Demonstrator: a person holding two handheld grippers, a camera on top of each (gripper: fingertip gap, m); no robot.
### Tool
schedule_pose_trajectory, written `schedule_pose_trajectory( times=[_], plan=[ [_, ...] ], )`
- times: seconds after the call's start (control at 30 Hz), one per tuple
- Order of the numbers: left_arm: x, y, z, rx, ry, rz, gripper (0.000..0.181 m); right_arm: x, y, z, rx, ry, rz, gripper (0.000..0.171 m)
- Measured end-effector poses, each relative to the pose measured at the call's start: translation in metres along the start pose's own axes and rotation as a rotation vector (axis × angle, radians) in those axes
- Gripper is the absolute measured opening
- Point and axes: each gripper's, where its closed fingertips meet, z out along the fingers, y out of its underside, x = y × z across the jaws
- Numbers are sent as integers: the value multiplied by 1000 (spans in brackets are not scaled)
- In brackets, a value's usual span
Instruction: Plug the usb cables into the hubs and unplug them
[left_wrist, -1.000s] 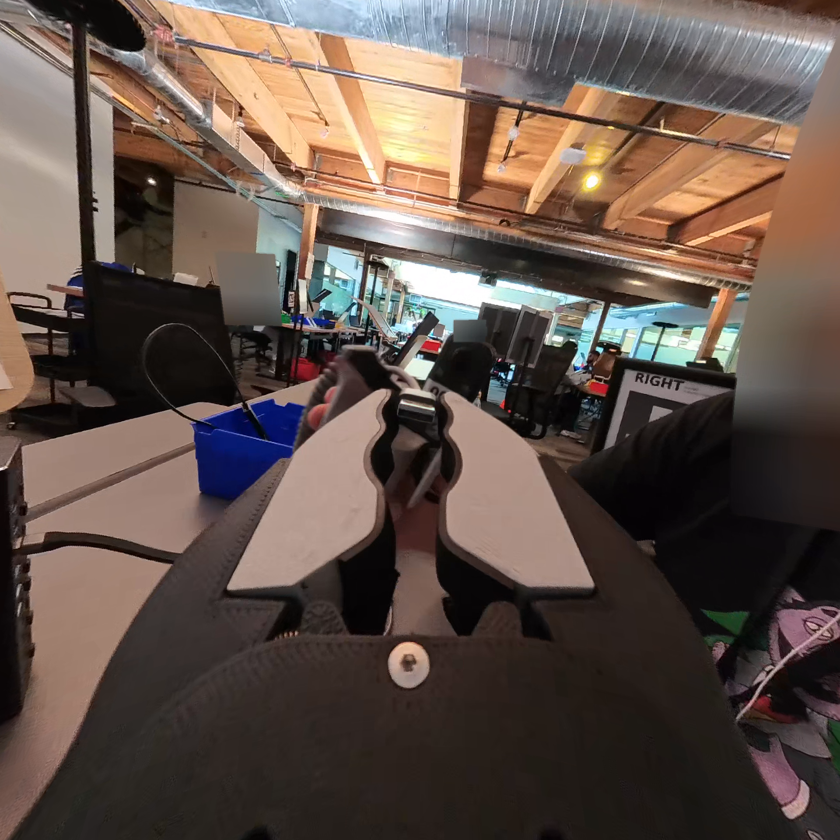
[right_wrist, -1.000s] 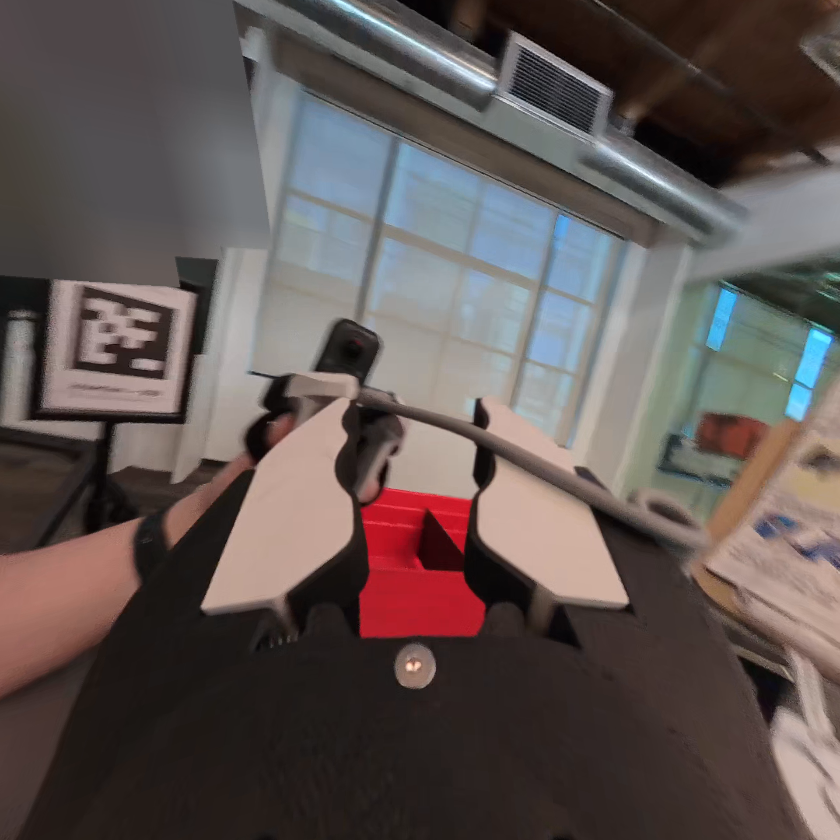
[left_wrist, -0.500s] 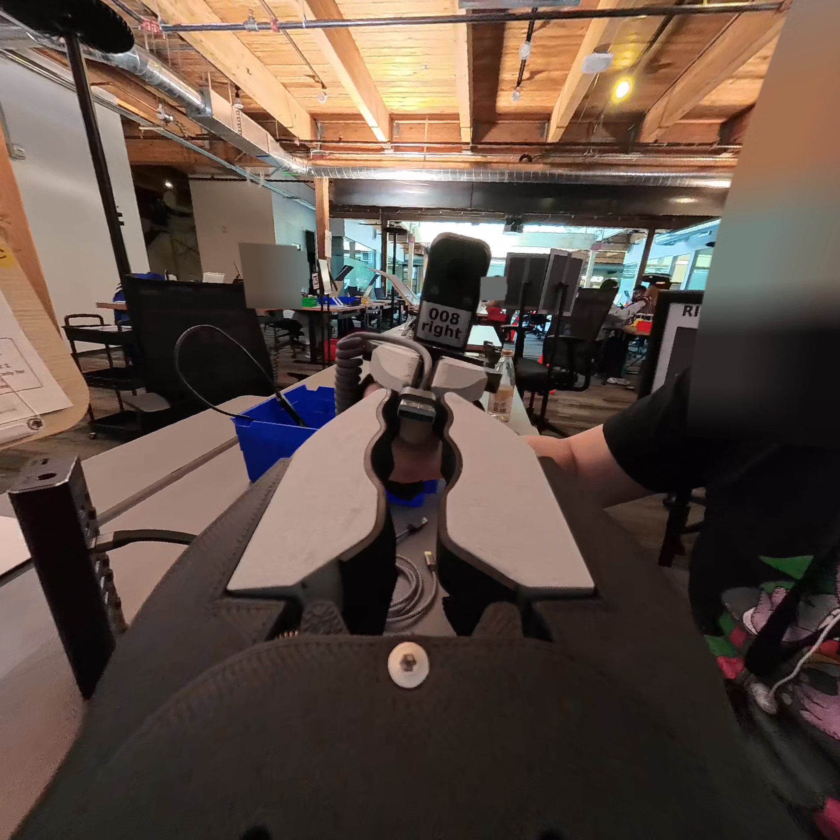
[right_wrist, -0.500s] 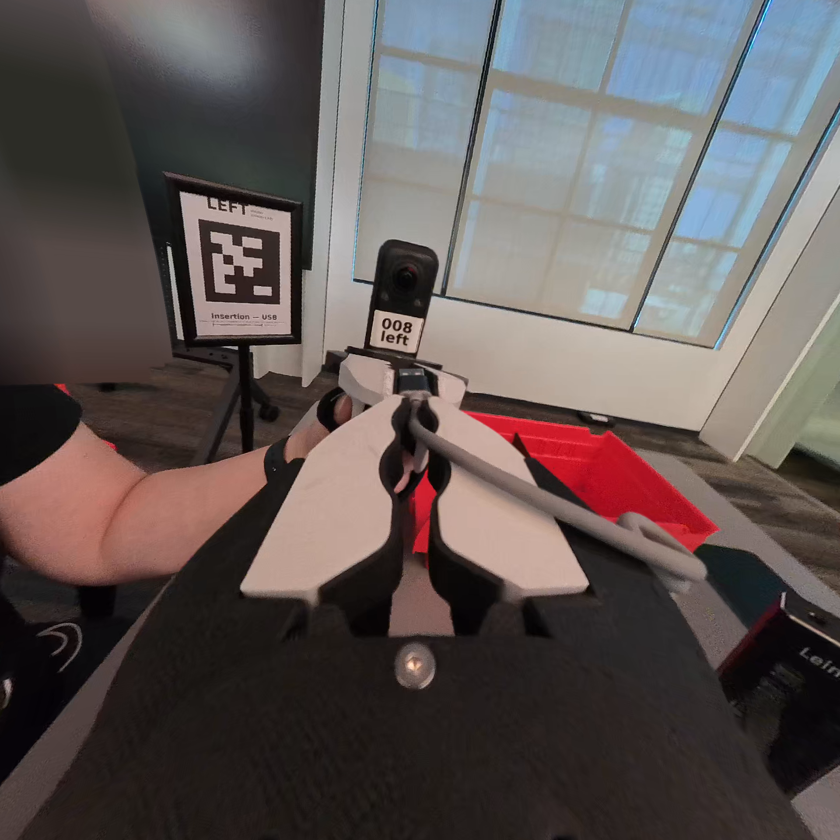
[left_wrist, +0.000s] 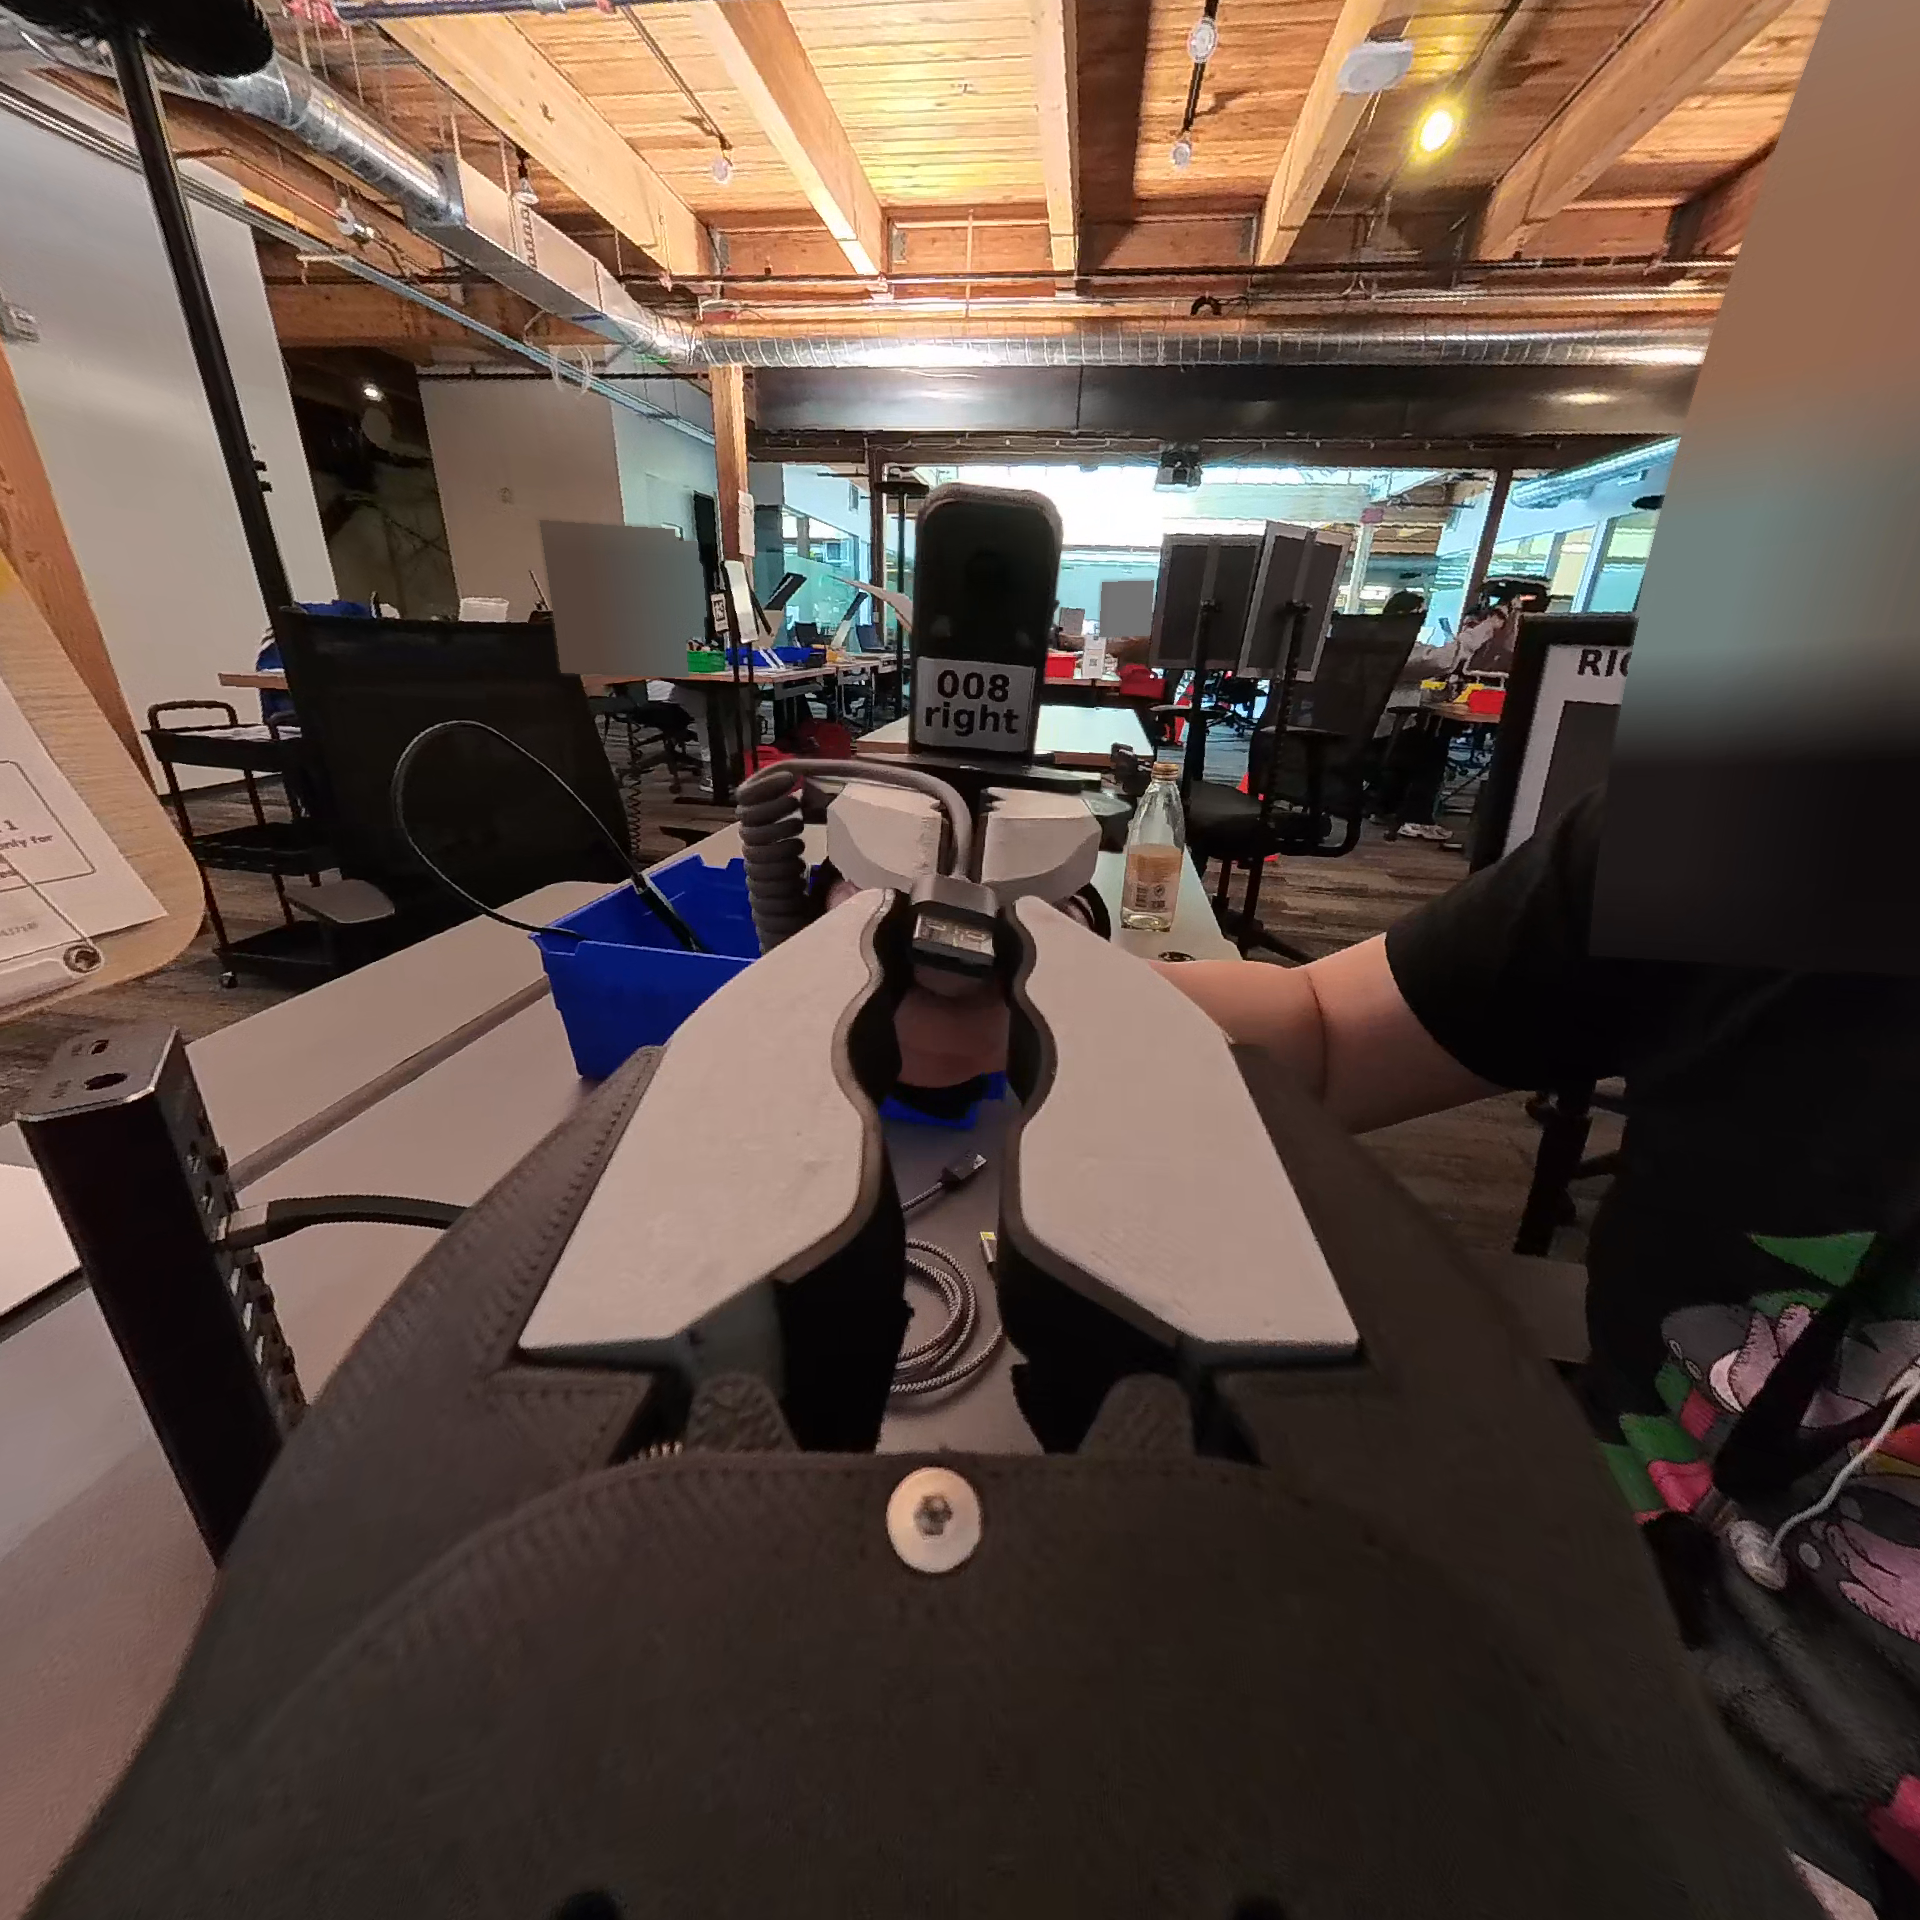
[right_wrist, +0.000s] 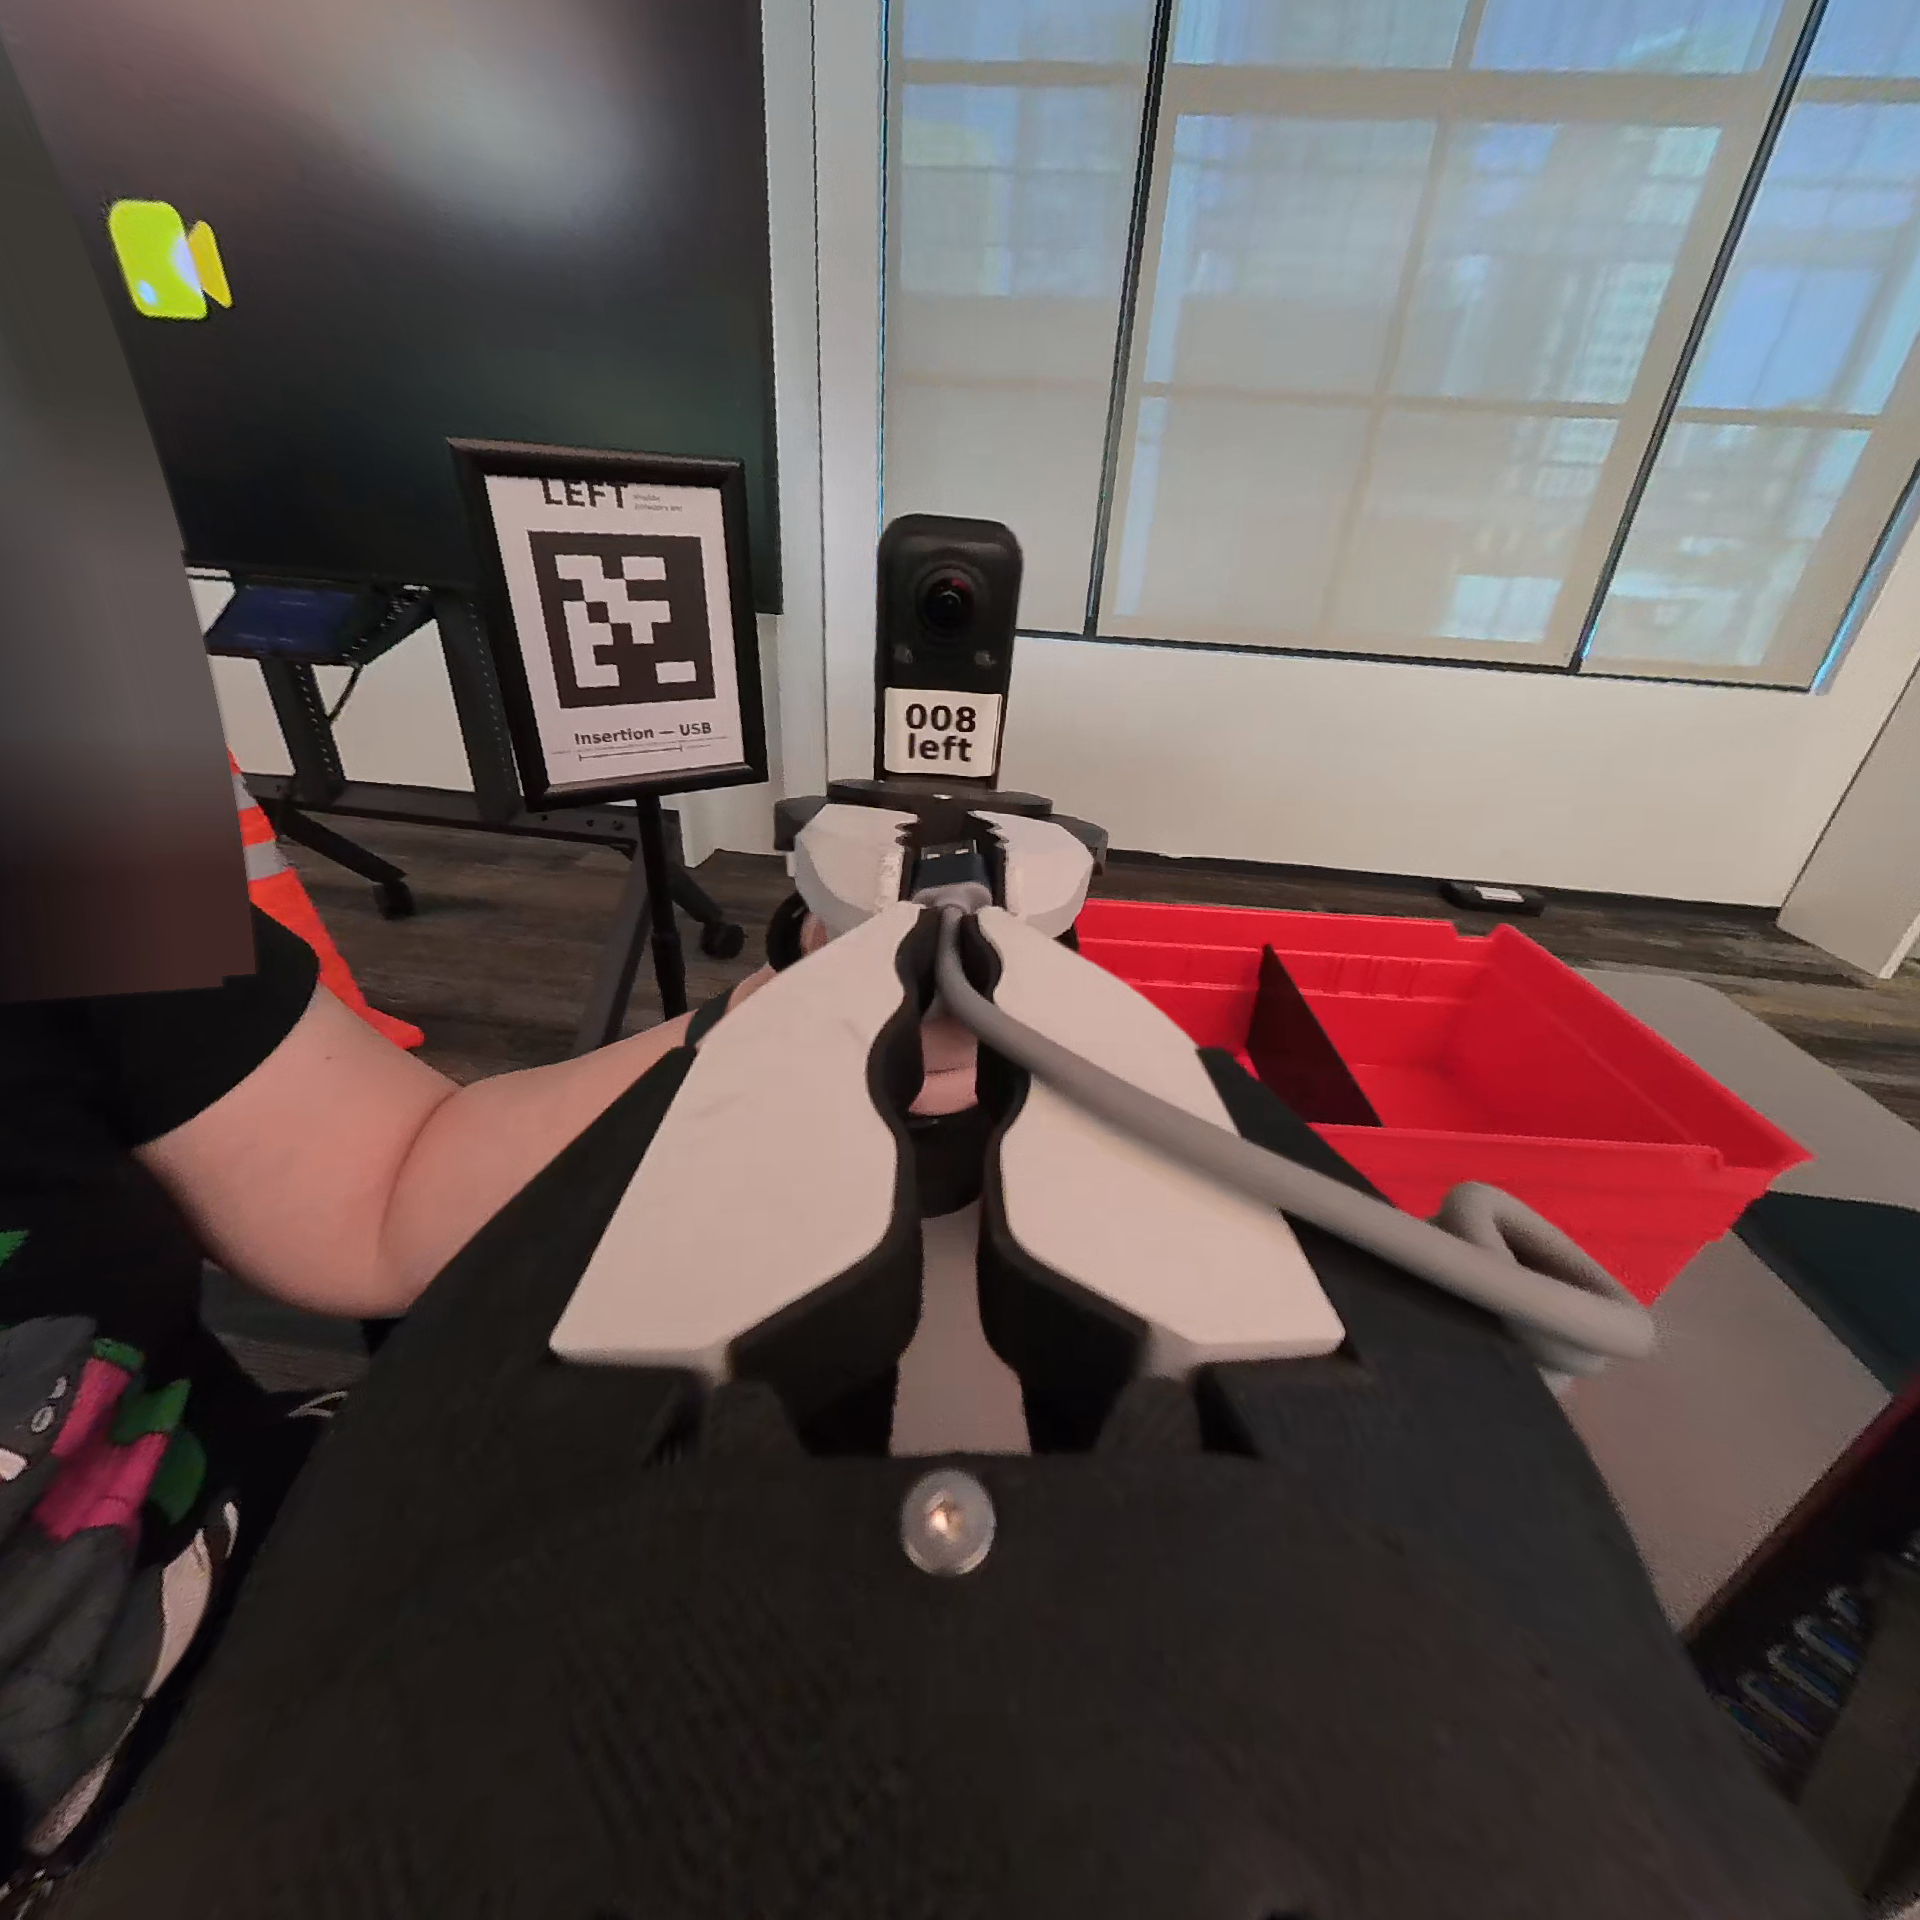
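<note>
The two hand-held grippers face each other tip to tip above the grey table (left_wrist: 395, 1049), and one grey cable (right_wrist: 1195, 1127) is caught between them. The left gripper (left_wrist: 951, 940) has its fingers drawn in narrow around the cable's USB plug (left_wrist: 954, 927), a dark metal-ended connector that sits right at its fingertips. Straight ahead of it the right gripper (left_wrist: 964, 847) points back at it, its pale fingertips nearly touching the plug.

From the other side, the right gripper (right_wrist: 948, 920) is pinched close on the cable just behind the connector. The cable runs back over its right finger and droops off into a loop at its right. Directly beyond its tips the left gripper (right_wrist: 940, 862) holds the blue-grey plug end (right_wrist: 948, 871) between its fingertips.

To the left of the left gripper, close by, a tall dark hub (left_wrist: 145, 1247) stands upright on the table with a black cord (left_wrist: 343, 1214) plugged into its side. Below and between that gripper's fingers a braided cable (left_wrist: 940, 1320) lies coiled on the tabletop. Ahead and to its left is a blue bin (left_wrist: 634, 982) with a thin black cable (left_wrist: 499, 800) arching out of it. To the right of the right gripper sits a red bin (right_wrist: 1507, 1049) with a dark divider.
</note>
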Motion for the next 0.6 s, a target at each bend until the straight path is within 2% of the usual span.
schedule_pose_trajectory(
  times=[0.03,0.4,0.53,0.6],
  plan=[
    [0,1,0,-2,-1,-1,15,0,0,0,2,0,6,5],
    [-8,3,2,14,-35,-27,17,7,3,-4,-30,71,-93,5],
    [-25,0,-9,58,-110,-61,33,15,-6,-15,-15,108,-111,5],
    [-49,12,-15,19,-223,-97,41,19,-12,-21,-24,141,-143,5]
  ],
)
